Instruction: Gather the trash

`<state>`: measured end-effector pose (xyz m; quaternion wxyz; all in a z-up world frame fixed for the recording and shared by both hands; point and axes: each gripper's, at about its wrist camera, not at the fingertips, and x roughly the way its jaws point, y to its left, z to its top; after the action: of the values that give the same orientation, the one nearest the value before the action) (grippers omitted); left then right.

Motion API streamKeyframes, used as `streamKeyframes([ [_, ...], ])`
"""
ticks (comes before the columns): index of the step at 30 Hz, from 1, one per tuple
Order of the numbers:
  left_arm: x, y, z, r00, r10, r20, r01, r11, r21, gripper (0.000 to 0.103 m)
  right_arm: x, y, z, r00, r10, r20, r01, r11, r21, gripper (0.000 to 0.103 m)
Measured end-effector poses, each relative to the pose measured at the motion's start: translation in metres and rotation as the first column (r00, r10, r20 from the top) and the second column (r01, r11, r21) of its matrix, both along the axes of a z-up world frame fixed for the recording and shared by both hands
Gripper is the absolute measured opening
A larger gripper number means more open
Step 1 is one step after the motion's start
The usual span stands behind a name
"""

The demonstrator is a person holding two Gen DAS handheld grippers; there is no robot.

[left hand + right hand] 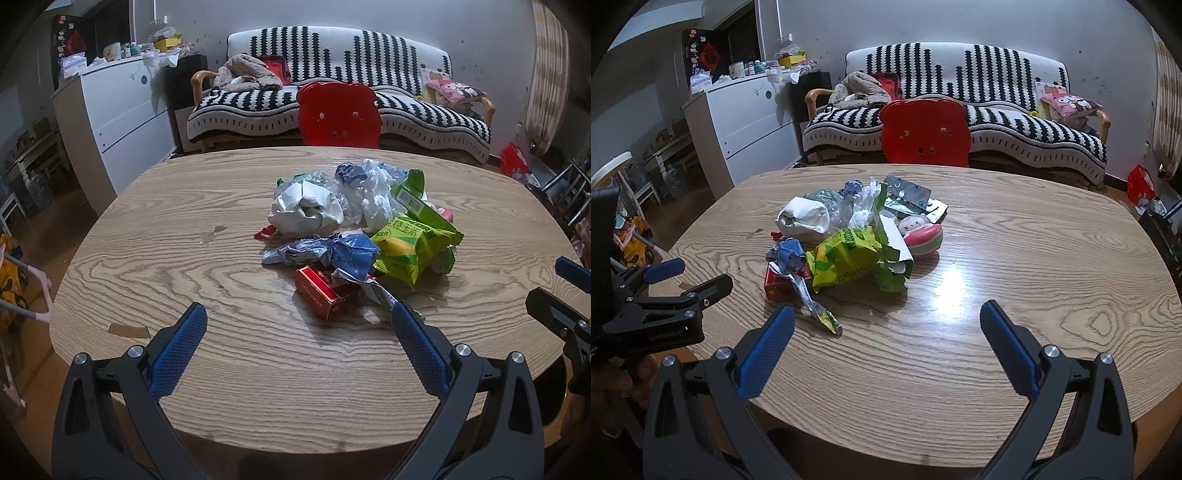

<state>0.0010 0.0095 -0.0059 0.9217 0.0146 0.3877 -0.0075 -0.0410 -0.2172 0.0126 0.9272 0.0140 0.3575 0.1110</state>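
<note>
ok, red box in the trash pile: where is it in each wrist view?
Left wrist: red box at the pile's near edge, centre frame, between the open fingers.
Right wrist: red box at the pile's near-left edge, mostly covered by wrappers.
Shared landmark: green snack bag just right of it.

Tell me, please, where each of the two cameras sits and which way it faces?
Left wrist: on the left gripper, low at the table's near edge, facing the trash pile and sofa; its open fingers show, and the right gripper at far right.
Right wrist: on the right gripper, facing the same way, pile ahead-left; its open fingers show, with the left gripper at left.
Shared: table, pile, red chair, sofa.
</note>
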Motion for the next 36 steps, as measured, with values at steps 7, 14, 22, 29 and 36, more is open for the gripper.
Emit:
streamKeyframes([
  [7,0.0,-0.001,-0.001,1.0,0.004,-0.004,-0.004,1.0,0.0,0.098,0.0,-0.001,0.001,1.0,0.002,0.0,-0.002,1.0,-0.002,0.097],
  [14,0.001,-0.001,-0.001,1.0,0.008,-0.01,-0.008,1.0,0.003,0.098,0.0,-0.001,0.001,1.0,0.002,0.001,-0.002,1.0,-0.002,0.097],
  [22,0.002,0.0,-0.001,1.0,0.008,-0.012,-0.008,1.0,0.002,0.098,0.002,-0.003,0.0,1.0,-0.003,-0.006,0.003,1.0,0.002,0.097],
  [29,0.002,-0.001,-0.004,1.0,-0.013,-0.019,0.013,1.0,-0.006,0.098,0.011,-0.013,-0.003,0.999,-0.01,-0.031,0.011,0.999,0.039,0.097],
  [36,0.018,-0.007,-0.009,0.998,-0.041,-0.048,0.04,0.999,-0.021,0.098,0.036,-0.018,-0.002,0.999,-0.018,-0.046,0.021,0.998,0.065,0.09],
])
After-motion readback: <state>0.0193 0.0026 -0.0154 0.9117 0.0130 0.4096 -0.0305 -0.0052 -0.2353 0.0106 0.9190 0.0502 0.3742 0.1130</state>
